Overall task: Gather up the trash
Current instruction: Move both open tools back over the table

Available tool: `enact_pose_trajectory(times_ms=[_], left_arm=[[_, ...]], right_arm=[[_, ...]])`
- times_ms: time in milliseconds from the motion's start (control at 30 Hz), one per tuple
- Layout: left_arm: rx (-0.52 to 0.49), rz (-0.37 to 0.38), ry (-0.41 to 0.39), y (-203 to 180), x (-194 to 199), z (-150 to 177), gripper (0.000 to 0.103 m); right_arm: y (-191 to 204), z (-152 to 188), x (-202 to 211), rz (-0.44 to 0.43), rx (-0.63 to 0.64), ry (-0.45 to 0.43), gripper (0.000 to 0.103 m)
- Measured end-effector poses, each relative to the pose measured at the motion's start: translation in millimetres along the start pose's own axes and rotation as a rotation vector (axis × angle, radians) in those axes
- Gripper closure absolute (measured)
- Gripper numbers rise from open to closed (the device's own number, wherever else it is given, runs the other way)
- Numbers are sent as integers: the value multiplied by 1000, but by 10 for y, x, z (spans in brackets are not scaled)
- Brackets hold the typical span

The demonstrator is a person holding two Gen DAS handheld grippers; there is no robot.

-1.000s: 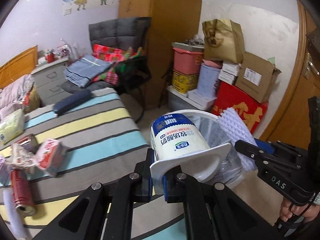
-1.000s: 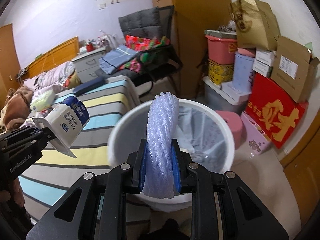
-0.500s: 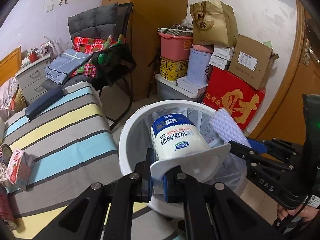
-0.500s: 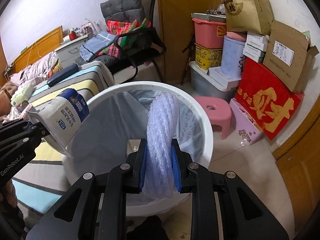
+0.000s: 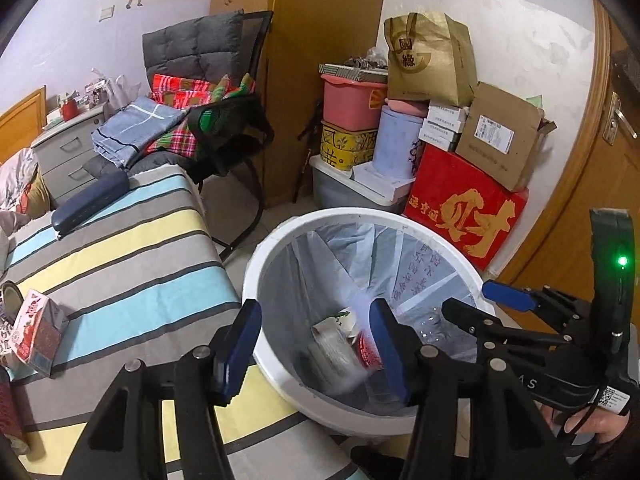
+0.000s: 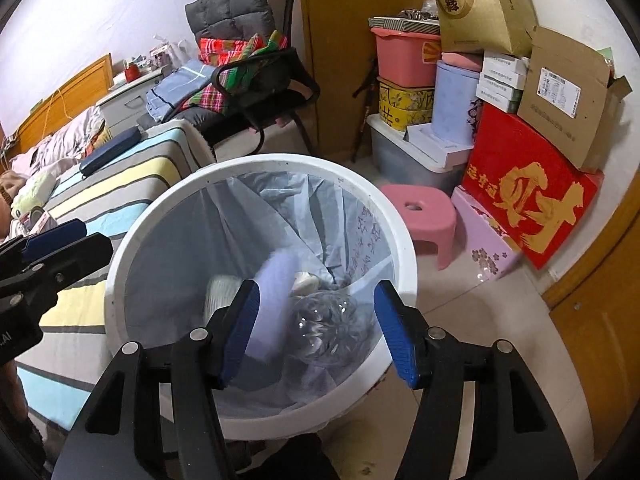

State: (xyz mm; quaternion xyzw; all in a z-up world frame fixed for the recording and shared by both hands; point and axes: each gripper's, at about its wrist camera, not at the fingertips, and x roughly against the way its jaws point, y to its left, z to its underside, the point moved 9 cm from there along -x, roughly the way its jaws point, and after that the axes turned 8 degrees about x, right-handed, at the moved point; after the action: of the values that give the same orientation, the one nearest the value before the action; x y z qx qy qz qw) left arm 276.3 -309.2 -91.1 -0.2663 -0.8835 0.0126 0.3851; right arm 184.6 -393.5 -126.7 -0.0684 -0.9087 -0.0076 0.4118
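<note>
A white trash bin lined with a clear bag stands beside the bed; it also shows in the right wrist view. My left gripper is open and empty over the bin's near rim. My right gripper is open and empty above the bin's mouth. Inside the bin lie a blurred milk carton, a pale foam net sleeve, a clear plastic bottle and other scraps. A red carton and a red can lie on the striped bed.
The striped bed lies left of the bin. A pink stool, stacked boxes and a storage tub stand behind it. A chair piled with clothes stands at the back. A wooden door is at the right.
Both grippers have opened over the bin. The milk carton has dropped from the left gripper and the foam net sleeve from the right gripper; both now show blurred inside the bin.
</note>
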Motion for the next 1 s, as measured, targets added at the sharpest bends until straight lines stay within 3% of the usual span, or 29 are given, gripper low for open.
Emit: enact_pose_trajectory(times_ms=[633, 1000], left_arm=[[52, -74, -97, 474, 807, 64, 47], [138, -147, -144, 1059, 1299, 199, 47]], right_arm=[[404, -157, 386, -43, 17, -121, 42], [849, -217, 479, -103, 57, -165, 42]])
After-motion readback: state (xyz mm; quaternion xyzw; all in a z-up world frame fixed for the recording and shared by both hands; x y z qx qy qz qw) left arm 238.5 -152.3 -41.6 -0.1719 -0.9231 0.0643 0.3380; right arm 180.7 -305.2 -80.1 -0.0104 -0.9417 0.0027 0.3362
